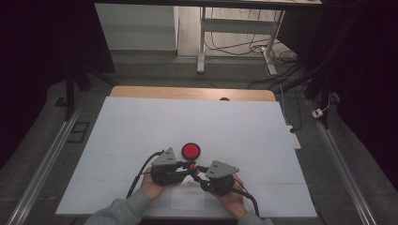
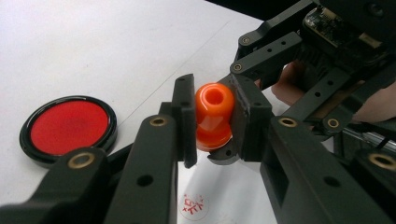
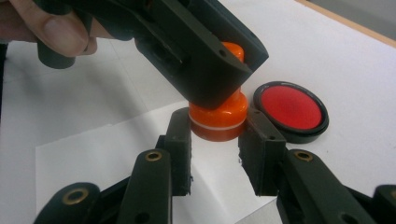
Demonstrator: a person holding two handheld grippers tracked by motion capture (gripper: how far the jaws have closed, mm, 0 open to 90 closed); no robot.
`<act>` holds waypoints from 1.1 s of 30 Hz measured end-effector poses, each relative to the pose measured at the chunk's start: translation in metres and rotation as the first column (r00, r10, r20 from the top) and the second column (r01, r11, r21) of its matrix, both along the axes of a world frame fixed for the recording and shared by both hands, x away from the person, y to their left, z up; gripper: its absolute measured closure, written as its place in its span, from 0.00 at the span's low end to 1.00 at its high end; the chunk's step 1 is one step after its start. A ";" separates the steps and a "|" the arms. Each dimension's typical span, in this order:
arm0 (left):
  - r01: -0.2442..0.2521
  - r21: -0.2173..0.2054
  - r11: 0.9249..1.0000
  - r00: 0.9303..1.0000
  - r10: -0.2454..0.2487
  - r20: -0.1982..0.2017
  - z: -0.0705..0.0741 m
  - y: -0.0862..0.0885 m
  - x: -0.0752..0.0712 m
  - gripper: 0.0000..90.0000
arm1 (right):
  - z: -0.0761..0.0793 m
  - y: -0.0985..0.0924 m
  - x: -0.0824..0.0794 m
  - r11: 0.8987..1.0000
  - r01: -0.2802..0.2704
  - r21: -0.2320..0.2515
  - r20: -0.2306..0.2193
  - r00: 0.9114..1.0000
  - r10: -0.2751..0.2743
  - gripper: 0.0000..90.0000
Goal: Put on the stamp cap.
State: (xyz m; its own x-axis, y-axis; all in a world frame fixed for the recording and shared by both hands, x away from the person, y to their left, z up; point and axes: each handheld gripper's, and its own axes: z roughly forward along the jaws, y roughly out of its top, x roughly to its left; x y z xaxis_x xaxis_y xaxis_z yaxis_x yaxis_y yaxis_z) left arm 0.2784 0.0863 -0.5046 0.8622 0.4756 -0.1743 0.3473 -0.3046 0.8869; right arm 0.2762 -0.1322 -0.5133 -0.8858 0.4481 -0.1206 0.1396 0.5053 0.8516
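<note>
Both hand-held grippers meet low in the high view's frame, near the worktop's point(image 1: 141, 122) front edge. Left hand-held gripper point(image 2: 212, 119) clamps narrow on the orange stamp's point(image 2: 214, 115) knob; right hand-held gripper point(image 3: 215, 140) has its jaws closed in on either side of the stamp's wider base, though I cannot tell whether the pads touch it. The stamp stands about upright, long axis vertical, base down over a sheet of paper point(image 3: 93, 154) bearing a red imprint point(image 2: 194, 206). Just beyond, above centre, lies the round ink pad point(image 1: 191, 150), red face up. Past it the white worktop runs open to its far wooden edge.
</note>
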 end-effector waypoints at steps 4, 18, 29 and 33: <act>-0.007 -0.002 1.000 1.000 0.007 -0.006 0.000 0.000 0.000 0.81 | -0.001 0.000 0.001 1.000 0.002 -0.008 -0.007 1.000 -0.002 0.72; -0.016 0.015 1.000 1.000 0.016 0.001 0.002 -0.003 0.000 0.81 | -0.001 -0.001 0.003 1.000 -0.002 0.001 -0.015 1.000 0.003 0.72; -0.019 0.007 1.000 1.000 0.019 0.020 0.004 -0.002 -0.001 0.81 | 0.000 -0.003 0.004 1.000 -0.004 0.026 -0.019 1.000 0.004 0.70; -0.021 -0.005 1.000 1.000 0.021 0.019 0.005 -0.001 0.000 0.81 | 0.000 -0.004 0.005 1.000 0.004 0.029 -0.021 1.000 -0.003 0.68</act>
